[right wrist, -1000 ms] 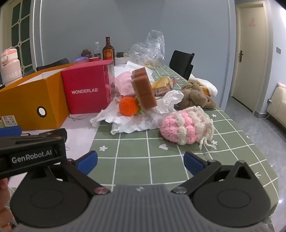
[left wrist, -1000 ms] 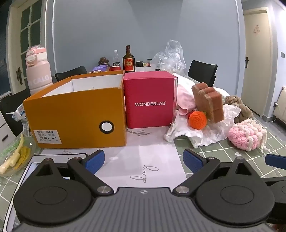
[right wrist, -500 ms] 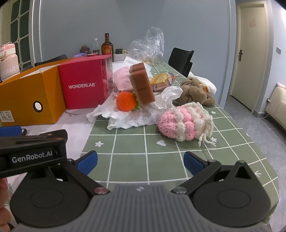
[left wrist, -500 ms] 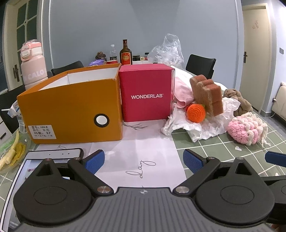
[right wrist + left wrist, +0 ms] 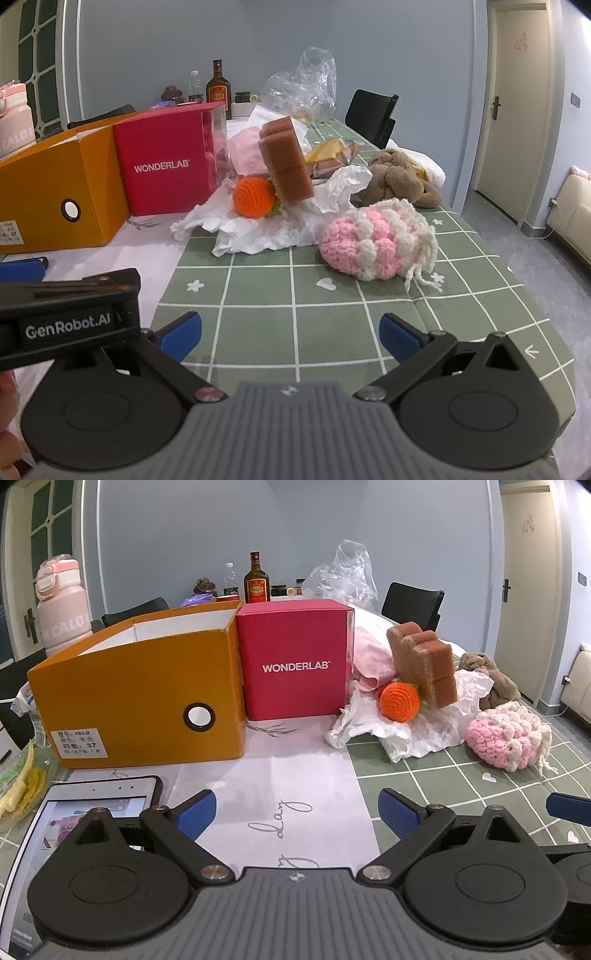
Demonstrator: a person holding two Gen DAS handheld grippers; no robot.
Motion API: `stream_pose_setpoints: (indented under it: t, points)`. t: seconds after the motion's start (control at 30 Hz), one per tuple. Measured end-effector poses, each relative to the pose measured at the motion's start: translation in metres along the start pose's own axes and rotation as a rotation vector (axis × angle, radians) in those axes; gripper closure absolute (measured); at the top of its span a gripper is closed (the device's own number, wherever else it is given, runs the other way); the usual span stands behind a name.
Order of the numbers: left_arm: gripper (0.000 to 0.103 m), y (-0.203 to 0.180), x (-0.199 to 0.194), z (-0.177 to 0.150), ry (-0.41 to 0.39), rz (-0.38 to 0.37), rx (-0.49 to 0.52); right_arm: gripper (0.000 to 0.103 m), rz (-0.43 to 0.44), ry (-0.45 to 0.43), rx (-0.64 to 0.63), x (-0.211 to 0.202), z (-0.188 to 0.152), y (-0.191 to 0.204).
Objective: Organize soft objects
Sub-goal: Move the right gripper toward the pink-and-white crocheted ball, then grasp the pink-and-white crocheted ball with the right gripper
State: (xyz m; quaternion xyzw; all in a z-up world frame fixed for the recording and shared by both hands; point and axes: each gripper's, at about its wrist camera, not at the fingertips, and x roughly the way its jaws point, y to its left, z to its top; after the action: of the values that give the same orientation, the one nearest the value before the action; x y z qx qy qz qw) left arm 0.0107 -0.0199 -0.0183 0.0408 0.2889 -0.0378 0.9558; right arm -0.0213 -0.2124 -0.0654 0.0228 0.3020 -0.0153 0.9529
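Slightly closer, the orange shoebox (image 5: 147, 698) is seen; left gripper (image 5: 297, 810) and right gripper (image 5: 290, 332) are held wide open, empty.

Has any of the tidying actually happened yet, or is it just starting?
Just starting, it seems. Both tongs, left and right, are open and empty. The pink crochet pouch, orange crochet ball, brown sponge and plush toy all lie loose on the table; the orange box shows nothing inside.
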Motion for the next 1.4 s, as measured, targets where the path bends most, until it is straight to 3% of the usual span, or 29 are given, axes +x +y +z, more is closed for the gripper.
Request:
stream_pose_setpoints:
  t: [0.77, 1.13, 1.4]
  points:
    - [0.000, -0.004, 0.002, -0.003, 0.027, -0.021, 0.000, 0.003, 0.001, 0.017, -0.011, 0.003, -0.002, 0.001]
    - [0.000, -0.007, 0.000, 0.004, -0.006, 0.008, 0.012, 0.003, 0.009, 0.019, 0.052, 0.005, -0.001, -0.005]
    - [0.000, -0.013, -0.005, 0.015, -0.037, -0.009, 0.032, 0.003, -0.047, -0.004, 0.062, -0.003, 0.004, -0.021]
